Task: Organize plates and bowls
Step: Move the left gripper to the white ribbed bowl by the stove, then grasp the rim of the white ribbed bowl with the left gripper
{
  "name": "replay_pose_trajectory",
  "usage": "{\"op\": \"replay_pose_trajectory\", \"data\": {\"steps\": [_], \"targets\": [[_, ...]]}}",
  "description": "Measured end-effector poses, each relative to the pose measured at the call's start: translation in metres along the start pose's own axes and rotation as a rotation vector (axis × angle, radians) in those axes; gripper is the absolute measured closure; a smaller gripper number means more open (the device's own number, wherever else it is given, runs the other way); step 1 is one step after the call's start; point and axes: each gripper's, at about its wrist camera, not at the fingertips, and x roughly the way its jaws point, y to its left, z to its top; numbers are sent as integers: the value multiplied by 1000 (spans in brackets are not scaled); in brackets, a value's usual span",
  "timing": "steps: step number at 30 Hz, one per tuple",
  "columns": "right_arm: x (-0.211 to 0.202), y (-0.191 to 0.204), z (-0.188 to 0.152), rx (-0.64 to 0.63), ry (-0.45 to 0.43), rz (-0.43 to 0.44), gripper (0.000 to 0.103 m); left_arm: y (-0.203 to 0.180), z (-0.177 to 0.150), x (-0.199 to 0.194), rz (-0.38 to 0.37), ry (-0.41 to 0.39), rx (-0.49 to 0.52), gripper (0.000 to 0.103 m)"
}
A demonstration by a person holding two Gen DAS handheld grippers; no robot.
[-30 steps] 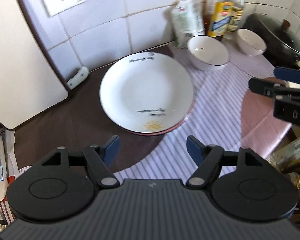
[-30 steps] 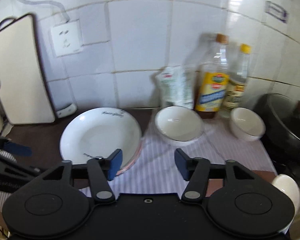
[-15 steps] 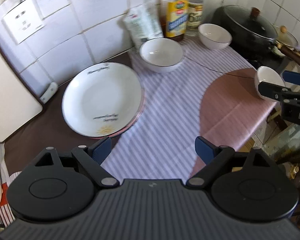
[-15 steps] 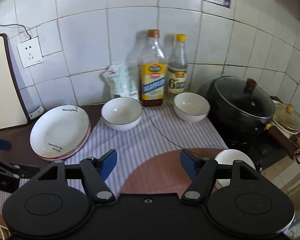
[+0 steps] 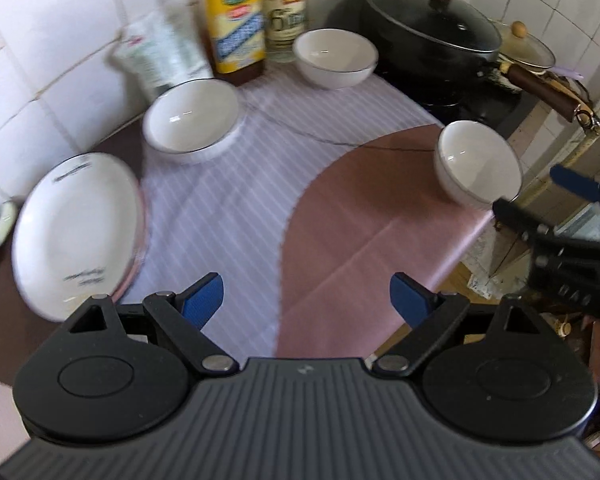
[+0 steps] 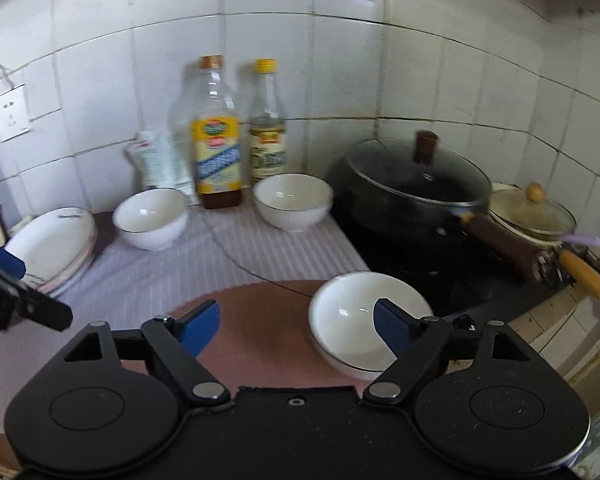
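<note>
A stack of white plates (image 5: 76,232) lies at the left on the counter; it also shows in the right wrist view (image 6: 50,246). Three white bowls stand on the cloth: one by the plates (image 5: 192,120) (image 6: 150,218), one by the bottles (image 5: 334,58) (image 6: 292,202), one near the front right edge (image 5: 478,164) (image 6: 356,316). My left gripper (image 5: 306,304) is open and empty above the cloth. My right gripper (image 6: 298,326) is open and empty, its right finger over the near bowl's rim.
Two bottles (image 6: 218,140) (image 6: 268,128) and a white pouch (image 6: 160,164) stand against the tiled wall. A black lidded pan (image 6: 416,184) and a glass lid (image 6: 532,210) sit at the right. A striped cloth (image 5: 220,184) and pink mat (image 5: 360,216) cover the counter.
Both grippers have swung to the right, away from the plates. The pan and the front right bowl have come into view. Both stay open.
</note>
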Motion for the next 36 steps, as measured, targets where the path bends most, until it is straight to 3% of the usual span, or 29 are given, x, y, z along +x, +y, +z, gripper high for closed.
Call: {"op": "replay_pose_trajectory", "data": {"steps": [4, 11, 17, 25, 27, 28, 30, 33, 36], "targets": [[16, -33, -26, 18, -17, -25, 11, -26, 14, 26, -6, -24, -25, 12], [57, -75, -64, 50, -31, 37, 10, -71, 38, 76, -19, -37, -19, 11], [89, -76, -87, -48, -70, 64, 10, -95, 57, 120, -52, -5, -20, 9], [119, -84, -86, -30, -91, 136, 10, -106, 70, 157, -75, 60, -45, 13], [124, -83, -86, -46, -102, 154, 10, -106, 71, 160, -81, 64, -54, 24], [125, -83, -86, -55, -108, 159, 10, -106, 71, 161, -86, 67, -55, 44], [128, -82, -86, -66, -117, 166, 8, -107, 72, 161, -92, 62, -56, 68], [132, -82, -85, -68, -118, 173, 8, -116, 74, 158, -105, 47, -15, 86], [132, -82, -84, -69, -115, 175, 8, -123, 76, 157, -112, 37, -2, 91]]}}
